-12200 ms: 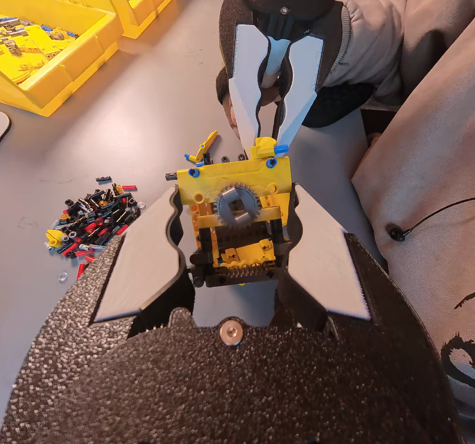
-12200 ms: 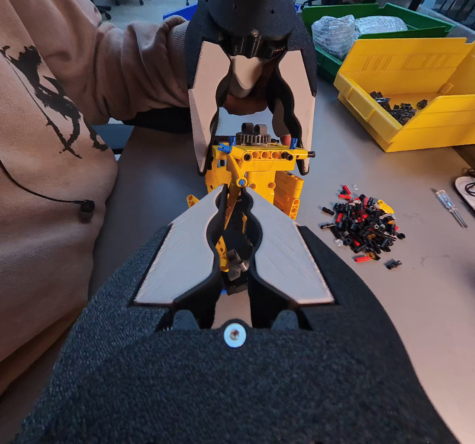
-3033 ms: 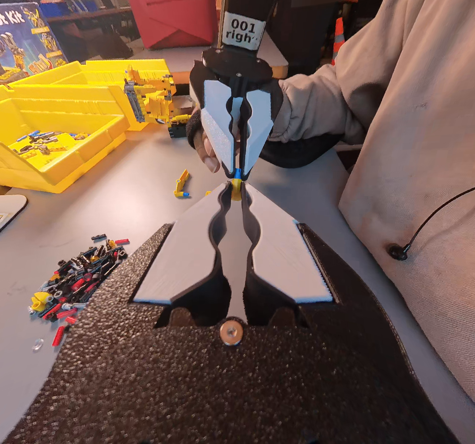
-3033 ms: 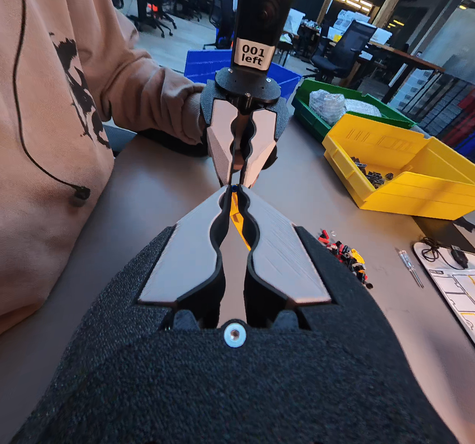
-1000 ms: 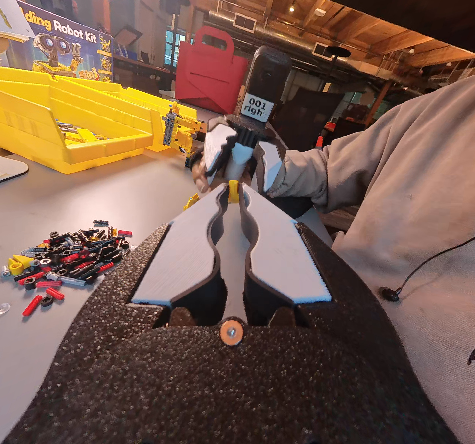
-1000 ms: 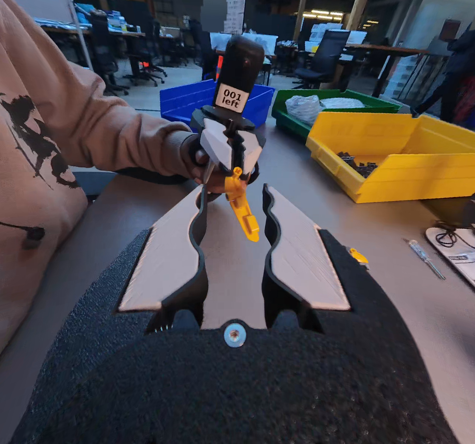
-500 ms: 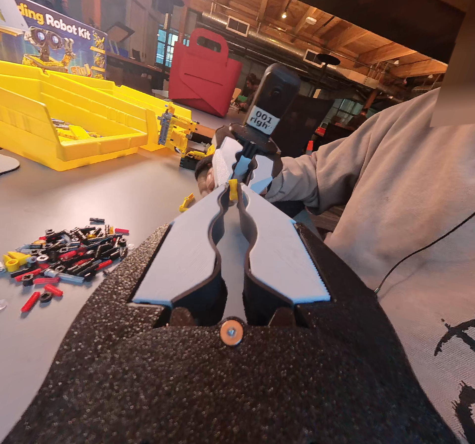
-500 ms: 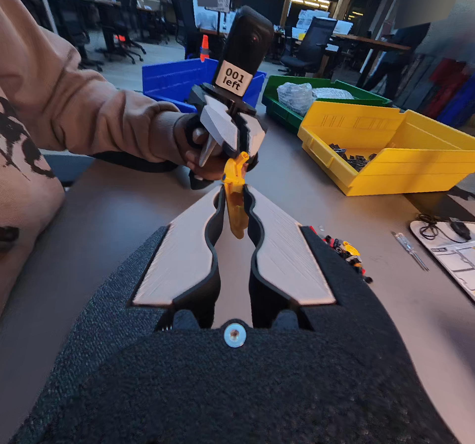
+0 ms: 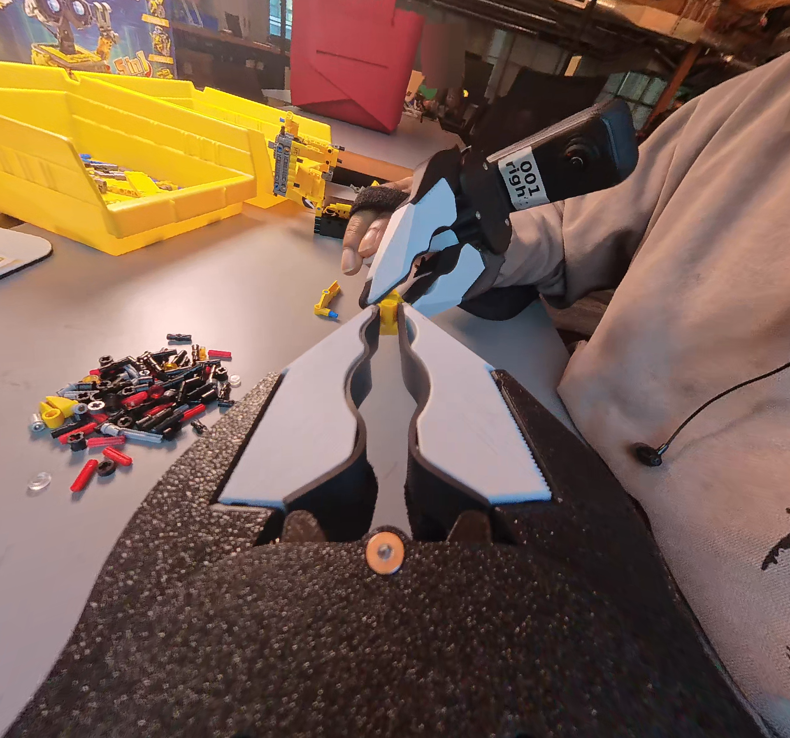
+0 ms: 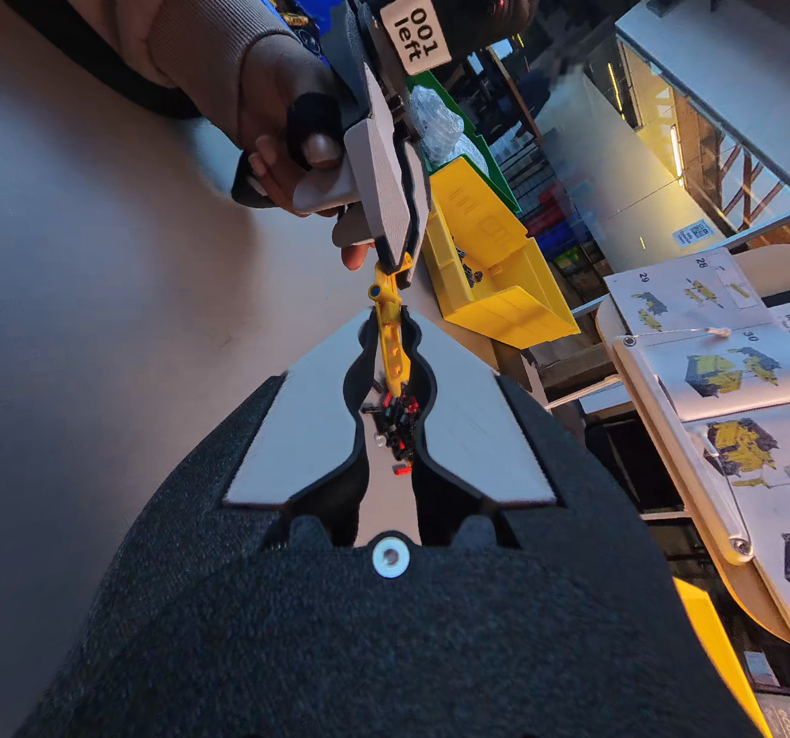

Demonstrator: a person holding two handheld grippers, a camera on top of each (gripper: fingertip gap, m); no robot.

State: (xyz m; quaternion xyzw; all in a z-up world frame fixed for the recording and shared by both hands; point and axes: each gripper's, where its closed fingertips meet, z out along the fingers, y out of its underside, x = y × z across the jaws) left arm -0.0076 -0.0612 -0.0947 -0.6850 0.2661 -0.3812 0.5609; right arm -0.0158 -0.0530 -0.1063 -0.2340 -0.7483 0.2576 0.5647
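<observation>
A thin yellow beam (image 10: 392, 345) with a blue pin (image 10: 375, 290) near one end is held in the air between both grippers. My right gripper (image 10: 388, 312) is shut on its lower part. My left gripper (image 10: 398, 268) is shut on its upper end. In the left wrist view my left gripper (image 9: 388, 311) pinches the yellow beam's end (image 9: 388, 321), and the right gripper (image 9: 395, 296) meets it tip to tip, rolled onto its side. A person's hands hold both grippers.
A pile of small black, red and grey parts (image 9: 128, 401) lies on the grey table (image 9: 213, 281). Beyond it are a small yellow piece (image 9: 327, 299), yellow bins (image 9: 128, 170) and a yellow model (image 9: 303, 170). An open instruction booklet (image 10: 705, 354) stands at the right. Left and right tips are no more than a few centimetres apart.
One second ago my right gripper was open around the beam; it has since shut on it and rolled onto its side. My left gripper has kept hold of the beam's end.
</observation>
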